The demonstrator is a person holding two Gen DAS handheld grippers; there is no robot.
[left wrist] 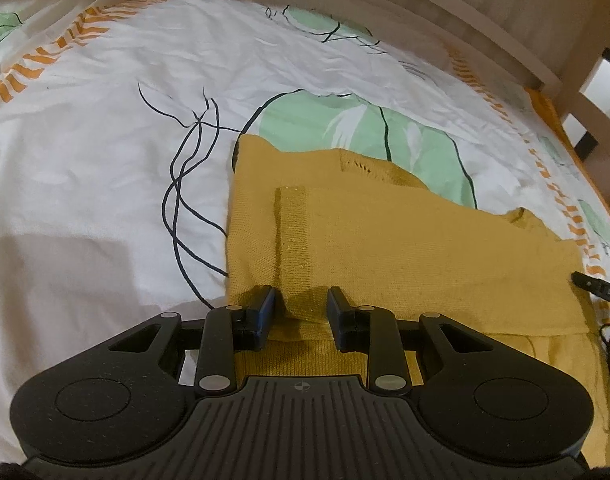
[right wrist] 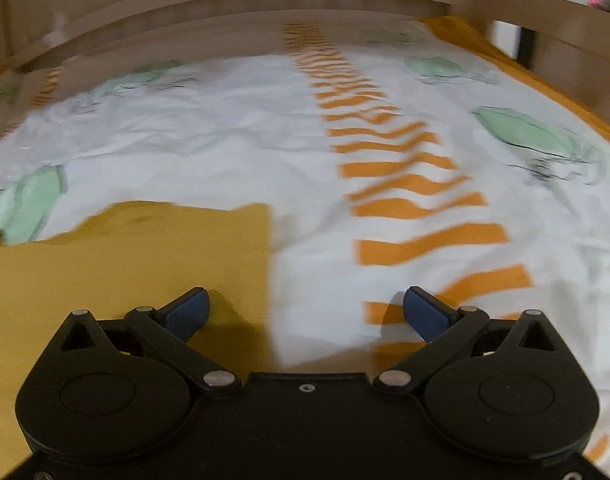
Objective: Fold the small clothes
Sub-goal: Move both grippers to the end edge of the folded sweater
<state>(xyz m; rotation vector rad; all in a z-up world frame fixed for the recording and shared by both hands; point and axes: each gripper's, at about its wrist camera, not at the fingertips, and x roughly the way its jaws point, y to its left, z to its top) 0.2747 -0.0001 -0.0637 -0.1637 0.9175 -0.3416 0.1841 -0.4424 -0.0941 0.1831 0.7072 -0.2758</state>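
Observation:
A mustard-yellow knitted garment (left wrist: 385, 240) lies partly folded on the bed, with a ribbed band (left wrist: 293, 232) running down towards my left gripper (left wrist: 301, 300). The left gripper's jaws stand narrow, and a raised fold of the ribbed knit is pinched between the blue pads. In the right wrist view the same garment (right wrist: 125, 264) fills the lower left, its straight right edge running down the middle. My right gripper (right wrist: 305, 300) is wide open above that edge. One finger (right wrist: 189, 308) is over the knit, the other over the sheet, and nothing is between them.
A white bedsheet (left wrist: 105, 140) printed with green leaves and orange stripes (right wrist: 405, 184) covers the bed. A wooden bed frame (right wrist: 265, 0) rises at the far side. A black device part (left wrist: 597, 288) shows at the right edge of the left wrist view.

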